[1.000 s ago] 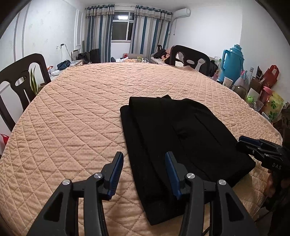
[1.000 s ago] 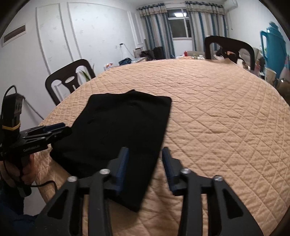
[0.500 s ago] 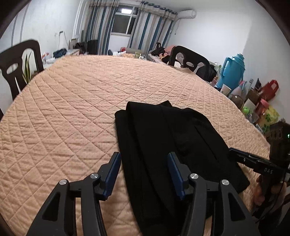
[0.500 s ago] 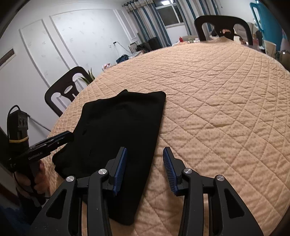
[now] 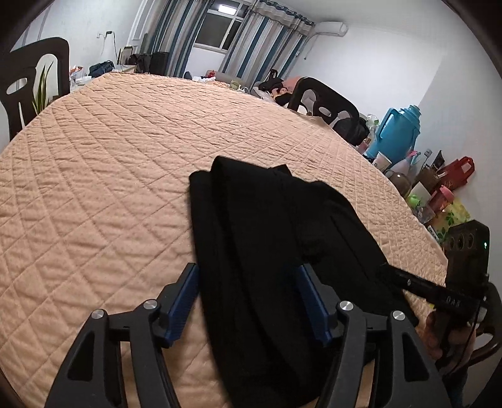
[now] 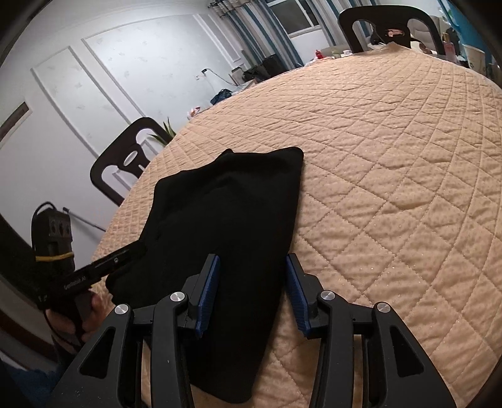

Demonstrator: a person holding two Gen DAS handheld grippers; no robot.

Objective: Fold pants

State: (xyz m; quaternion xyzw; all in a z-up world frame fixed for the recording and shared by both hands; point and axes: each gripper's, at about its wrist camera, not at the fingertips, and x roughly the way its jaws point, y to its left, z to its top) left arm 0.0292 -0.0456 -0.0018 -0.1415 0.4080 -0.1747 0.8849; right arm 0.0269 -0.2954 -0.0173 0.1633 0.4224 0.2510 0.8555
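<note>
Black pants (image 5: 266,219) lie folded lengthwise on the peach quilted table cover (image 5: 94,157), near its front edge. My left gripper (image 5: 246,270) hangs low over their near end with the jaws opening. The left strip of cloth lies between the blue pads (image 5: 185,295), which do not press on it. In the right wrist view the pants (image 6: 232,204) run away from my right gripper (image 6: 252,257), which is open and straddles their right edge. Each view shows the other gripper from the side at the pants' far edge: the right gripper (image 5: 389,273) and the left gripper (image 6: 125,255).
Dark chairs stand around the table (image 5: 326,106) (image 5: 28,78) (image 6: 125,160) (image 6: 386,25). A teal thermos jug (image 5: 395,138), cups and bags crowd the floor beyond the table's right edge. The quilt (image 6: 392,157) stretches bare to the right of the pants.
Both grippers have come forward and lower over the near end of the pants, and both views have rolled. The left jaws have spread wider, now spanning the cloth's left strip.
</note>
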